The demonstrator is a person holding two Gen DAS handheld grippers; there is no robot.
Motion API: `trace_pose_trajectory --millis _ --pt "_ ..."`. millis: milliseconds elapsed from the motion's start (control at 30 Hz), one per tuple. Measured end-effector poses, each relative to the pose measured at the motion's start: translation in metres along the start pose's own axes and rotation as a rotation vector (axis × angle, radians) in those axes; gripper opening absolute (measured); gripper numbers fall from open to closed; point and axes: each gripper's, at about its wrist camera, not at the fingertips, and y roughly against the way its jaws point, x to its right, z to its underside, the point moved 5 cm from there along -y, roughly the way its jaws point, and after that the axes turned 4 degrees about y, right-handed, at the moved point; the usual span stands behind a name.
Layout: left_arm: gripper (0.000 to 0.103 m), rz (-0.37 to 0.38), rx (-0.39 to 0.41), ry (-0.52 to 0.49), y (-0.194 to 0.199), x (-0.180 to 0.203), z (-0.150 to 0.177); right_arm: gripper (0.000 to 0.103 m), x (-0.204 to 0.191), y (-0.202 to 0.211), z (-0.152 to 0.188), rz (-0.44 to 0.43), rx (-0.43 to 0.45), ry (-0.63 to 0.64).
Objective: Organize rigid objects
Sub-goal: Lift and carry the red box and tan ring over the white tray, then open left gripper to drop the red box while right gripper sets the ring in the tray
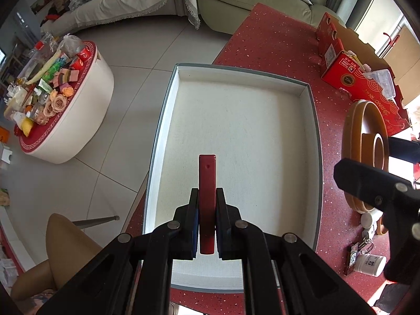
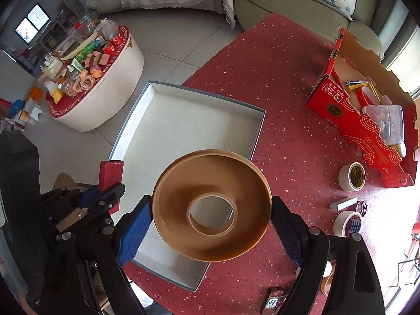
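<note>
our left gripper (image 1: pixel 207 225) is clamped tight on a slim red block (image 1: pixel 207 199), long axis running straight out ahead of the fingers, and it hangs right over the white tray (image 1: pixel 168 120), near the tray's close end. our right gripper (image 2: pixel 212 210) has its jaws wide and pressed on the rim of a big brown tape roll (image 2: pixel 211 204), over the tray's right edge. we judge both loads go down into the tray, the block nearer its middle. the two grippers are close side by side, so crowding is the worry. smaller tape rolls (image 2: pixel 351 176) and a red carton (image 2: pixel 359 123) sit well clear on the red tablecloth (image 2: pixel 275 78).
</note>
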Motion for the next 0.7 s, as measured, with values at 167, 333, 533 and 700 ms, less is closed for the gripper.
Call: trace_pose_trajectory --millis 167,333,533,700 --pt "0.011 -0.005 -0.007 -0.005 -0.013 0.004 -0.009 0.088 0.006 -0.016 -0.016 -0.005 -0.005 0.001" --pt "0.011 -0.003 -0.019 -0.008 -0.024 0.009 -0.015 0.088 0.008 -0.030 -0.032 -0.011 -0.008 0.024" --pt "0.011 0.002 -0.041 0.004 -0.039 0.013 -0.015 0.088 0.007 -0.053 -0.043 -0.020 -0.029 0.039" --pt "0.011 0.008 -0.052 0.009 -0.050 0.013 -0.015 0.088 0.007 -0.070 -0.045 -0.021 -0.048 0.050"
